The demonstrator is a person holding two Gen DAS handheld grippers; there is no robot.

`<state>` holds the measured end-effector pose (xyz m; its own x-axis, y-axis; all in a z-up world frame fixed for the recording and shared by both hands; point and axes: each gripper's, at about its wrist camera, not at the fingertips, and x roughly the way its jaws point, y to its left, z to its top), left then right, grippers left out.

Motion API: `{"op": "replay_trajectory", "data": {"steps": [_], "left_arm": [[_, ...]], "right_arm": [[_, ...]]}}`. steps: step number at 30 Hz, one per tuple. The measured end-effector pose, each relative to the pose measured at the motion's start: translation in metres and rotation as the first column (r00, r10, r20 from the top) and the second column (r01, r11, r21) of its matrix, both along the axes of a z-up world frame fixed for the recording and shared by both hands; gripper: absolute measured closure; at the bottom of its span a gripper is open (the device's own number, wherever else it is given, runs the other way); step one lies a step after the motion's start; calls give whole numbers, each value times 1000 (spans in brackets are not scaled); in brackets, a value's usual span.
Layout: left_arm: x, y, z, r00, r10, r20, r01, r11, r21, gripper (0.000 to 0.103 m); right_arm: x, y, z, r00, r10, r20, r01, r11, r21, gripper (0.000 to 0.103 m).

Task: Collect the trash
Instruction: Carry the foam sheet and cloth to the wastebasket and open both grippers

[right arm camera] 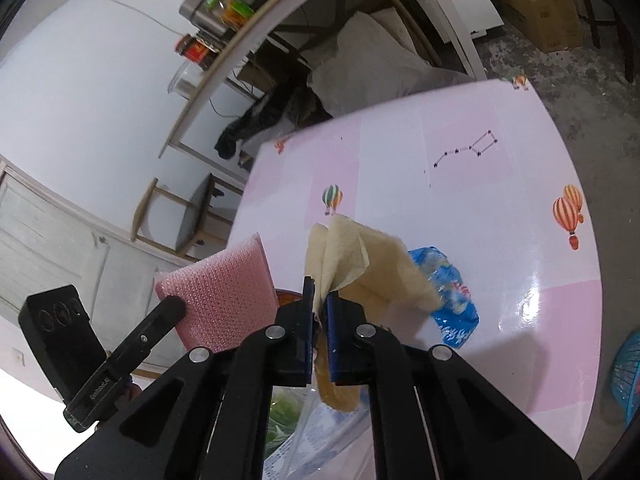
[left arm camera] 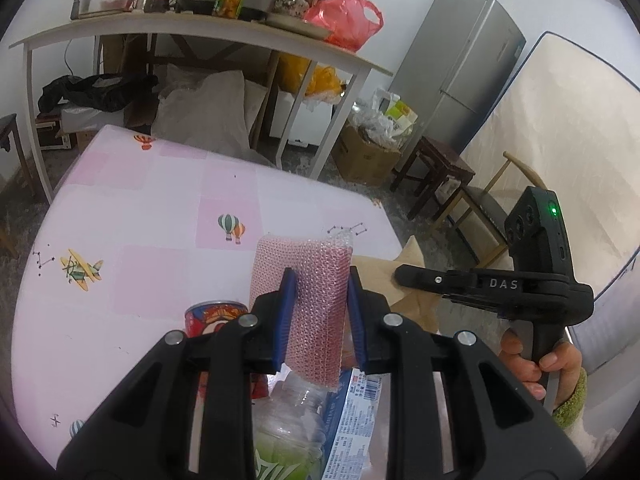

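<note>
My left gripper (left arm camera: pixel 320 312) is shut on a pink bubble-wrap pouch (left arm camera: pixel 304 296), held upright above the table; the pouch also shows in the right wrist view (right arm camera: pixel 220 300). My right gripper (right arm camera: pixel 319 320) is shut on a beige crumpled paper napkin (right arm camera: pixel 368 264), also seen in the left wrist view (left arm camera: pixel 404 276). Below the grippers lie a red drink can (left arm camera: pixel 208 316), a clear plastic bottle with a green label (left arm camera: pixel 288 424), and a blue-and-white wrapper (left arm camera: pixel 356 420). A blue crumpled plastic bag (right arm camera: pixel 452 300) lies on the table.
The table has a pink-and-white patterned cloth (left arm camera: pixel 140 240). A white shelf table (left arm camera: pixel 200 28) with pots and jars stands behind. A cardboard box (left arm camera: pixel 364 152), a fridge (left arm camera: pixel 460 76), a wooden stool (left arm camera: pixel 436 168) and a mattress (left arm camera: pixel 560 148) are to the right. A blue basket (right arm camera: pixel 628 376) sits on the floor.
</note>
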<state>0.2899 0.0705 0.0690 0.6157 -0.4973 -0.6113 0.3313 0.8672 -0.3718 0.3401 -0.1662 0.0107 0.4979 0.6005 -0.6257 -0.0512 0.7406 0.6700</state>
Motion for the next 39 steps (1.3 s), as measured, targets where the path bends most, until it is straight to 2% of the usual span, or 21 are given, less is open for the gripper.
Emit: {"op": "replay_trajectory", "data": {"steps": [15, 25, 33, 39], "left_arm": [[-30, 4, 45, 994, -5, 106, 10, 999, -46, 80], [-55, -4, 68, 987, -34, 156, 45, 997, -65, 80], [-74, -30, 80, 980, -99, 175, 113, 991, -73, 80], [-84, -65, 77, 973, -175, 151, 188, 979, -79, 80]], "right_arm": [[-38, -10, 53, 992, 1, 122, -11, 996, 86, 97], [-76, -28, 85, 980, -38, 197, 20, 995, 95, 97], [-111, -53, 90, 970, -97, 222, 73, 991, 112, 97], [-145, -89, 83, 960, -173, 218, 146, 980, 134, 97]]}}
